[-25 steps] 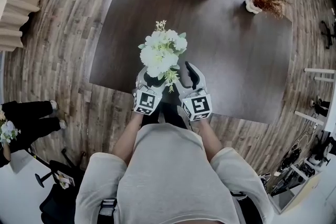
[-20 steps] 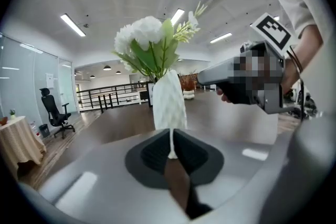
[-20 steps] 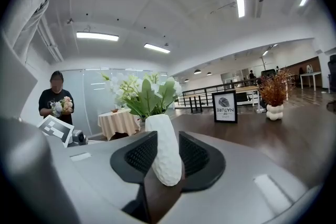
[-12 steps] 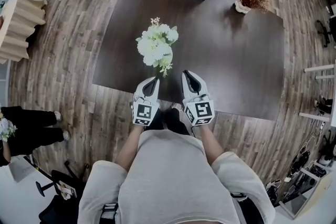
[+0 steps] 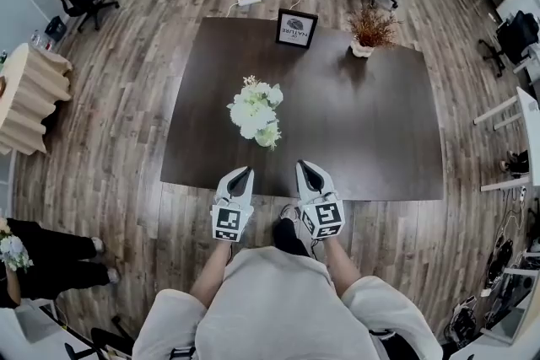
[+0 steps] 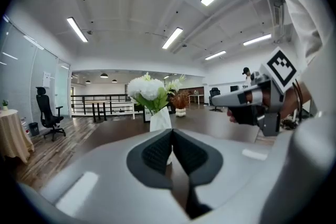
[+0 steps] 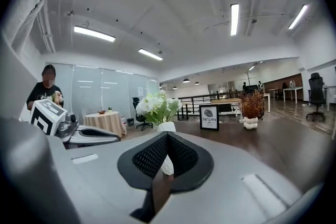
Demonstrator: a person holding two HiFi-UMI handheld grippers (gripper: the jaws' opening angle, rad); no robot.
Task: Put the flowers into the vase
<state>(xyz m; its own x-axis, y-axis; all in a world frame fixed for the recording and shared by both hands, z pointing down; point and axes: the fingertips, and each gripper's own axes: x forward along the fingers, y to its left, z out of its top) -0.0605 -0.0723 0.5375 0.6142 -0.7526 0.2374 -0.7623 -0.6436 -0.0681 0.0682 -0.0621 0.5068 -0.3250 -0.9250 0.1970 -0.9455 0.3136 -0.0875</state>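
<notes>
The flowers [image 5: 256, 110] stood upright in the vase [image 6: 160, 119] on the tabletop [image 5: 371, 131], ahead of and between the left tongs [image 5: 241, 174] and right tongs [image 5: 305, 169], nearer the left, all 2 pinched together on nothing.

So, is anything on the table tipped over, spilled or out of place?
Nothing stands out. The vase stands upright on the table with the flowers in it; the framed sign and the dried plant are upright too.

framed sign [image 5: 297, 28], dried plant [image 5: 369, 31], possibly power strip [image 5: 249, 1]
</notes>
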